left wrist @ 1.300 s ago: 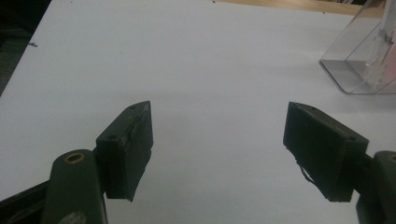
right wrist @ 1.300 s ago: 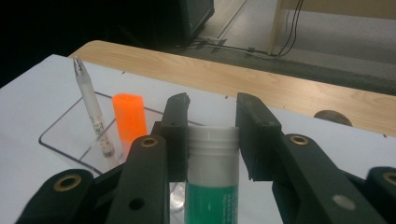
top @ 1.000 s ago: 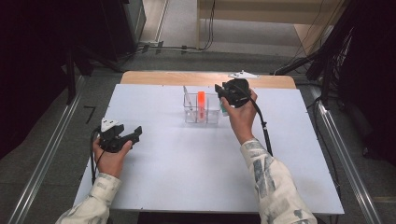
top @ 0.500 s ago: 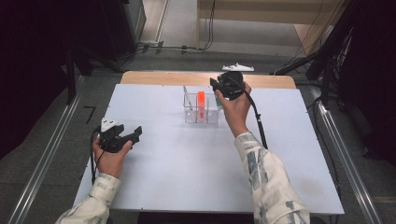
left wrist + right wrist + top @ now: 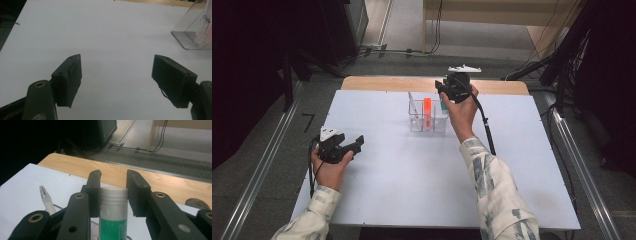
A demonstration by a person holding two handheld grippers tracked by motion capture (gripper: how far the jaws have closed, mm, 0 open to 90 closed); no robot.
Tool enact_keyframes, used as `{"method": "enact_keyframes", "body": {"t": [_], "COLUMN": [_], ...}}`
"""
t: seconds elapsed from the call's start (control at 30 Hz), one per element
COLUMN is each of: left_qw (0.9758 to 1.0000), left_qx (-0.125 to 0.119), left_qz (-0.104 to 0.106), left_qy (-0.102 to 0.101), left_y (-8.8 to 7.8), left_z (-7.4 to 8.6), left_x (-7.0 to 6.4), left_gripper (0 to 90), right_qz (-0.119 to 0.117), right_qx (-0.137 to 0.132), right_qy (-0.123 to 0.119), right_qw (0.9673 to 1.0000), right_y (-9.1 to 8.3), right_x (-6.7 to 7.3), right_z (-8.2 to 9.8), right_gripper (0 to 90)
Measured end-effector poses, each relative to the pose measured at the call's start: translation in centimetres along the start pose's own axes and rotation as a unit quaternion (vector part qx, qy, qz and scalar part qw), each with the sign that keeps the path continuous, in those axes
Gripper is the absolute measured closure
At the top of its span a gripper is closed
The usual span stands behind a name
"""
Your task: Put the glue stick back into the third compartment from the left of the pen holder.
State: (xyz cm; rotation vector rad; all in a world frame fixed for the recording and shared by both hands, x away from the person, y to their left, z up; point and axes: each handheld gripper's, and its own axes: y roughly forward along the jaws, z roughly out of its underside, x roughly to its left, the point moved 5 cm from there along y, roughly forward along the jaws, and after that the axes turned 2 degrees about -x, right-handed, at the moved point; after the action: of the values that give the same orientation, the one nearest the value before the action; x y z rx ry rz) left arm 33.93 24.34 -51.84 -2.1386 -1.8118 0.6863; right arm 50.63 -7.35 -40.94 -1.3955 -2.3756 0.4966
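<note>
A green glue stick with a white cap [image 5: 113,220] stands upright between the jaws of my right gripper [image 5: 113,173], which is shut on its cap. In the high view the right gripper [image 5: 441,90] holds the stick [image 5: 444,106] over the right end of a clear plastic organizer [image 5: 417,125]. An orange marker [image 5: 427,107] and a white pen [image 5: 411,102] stand in the organizer; the pen's clear tip [image 5: 43,189] shows left of the jaws. My left gripper [image 5: 354,142] rests at the table's left, open and empty [image 5: 117,77].
The white tabletop [image 5: 412,190] lies over a wooden table whose edge [image 5: 387,82] shows at the back. A corner of the organizer [image 5: 192,37] sits far right in the left gripper view. A cable [image 5: 486,125] trails from the right gripper along the forearm.
The right hand has shifted toward the far edge of the table with the glue stick still in its jaws. The left hand has stayed put.
</note>
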Motion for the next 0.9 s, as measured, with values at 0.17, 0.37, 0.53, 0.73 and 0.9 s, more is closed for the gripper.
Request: {"method": "enact_keyframes", "body": {"t": [0.17, 0.37, 0.53, 0.73, 0.9], "left_qw": [1.0000, 1.0000, 1.0000, 1.0000, 1.0000], "left_qx": [0.000, 0.000, -0.001, 0.002, 0.003], "left_qz": [0.000, -0.001, -0.001, -0.001, -0.001], "left_qy": [0.001, 0.001, 0.000, 0.001, 0.002], "left_y": [0.0, -0.1, -0.1, -0.1, 0.0], "left_z": [0.0, 0.0, 0.0, 0.1, 0.1], "left_x": [0.0, 0.1, 0.1, 0.0, 0.1], "left_gripper": [24.8, 24.8, 24.8, 24.8, 24.8], "right_qz": [-0.004, -0.005, -0.005, -0.009, -0.010], "right_qx": [0.000, 0.004, 0.006, 0.013, 0.019], "right_qy": [0.000, -0.002, -0.005, -0.009, -0.014], "right_qw": [1.0000, 1.0000, 1.0000, 0.9998, 0.9997], "right_y": [0.3, 0.6, 0.4, 0.1, -0.2], "right_x": [0.2, 0.4, 0.5, 0.4, 0.2], "right_z": [-0.2, 0.0, 0.4, 1.0, 1.7], "right_gripper": [64.1, 63.9, 63.9, 63.8, 63.7]}}
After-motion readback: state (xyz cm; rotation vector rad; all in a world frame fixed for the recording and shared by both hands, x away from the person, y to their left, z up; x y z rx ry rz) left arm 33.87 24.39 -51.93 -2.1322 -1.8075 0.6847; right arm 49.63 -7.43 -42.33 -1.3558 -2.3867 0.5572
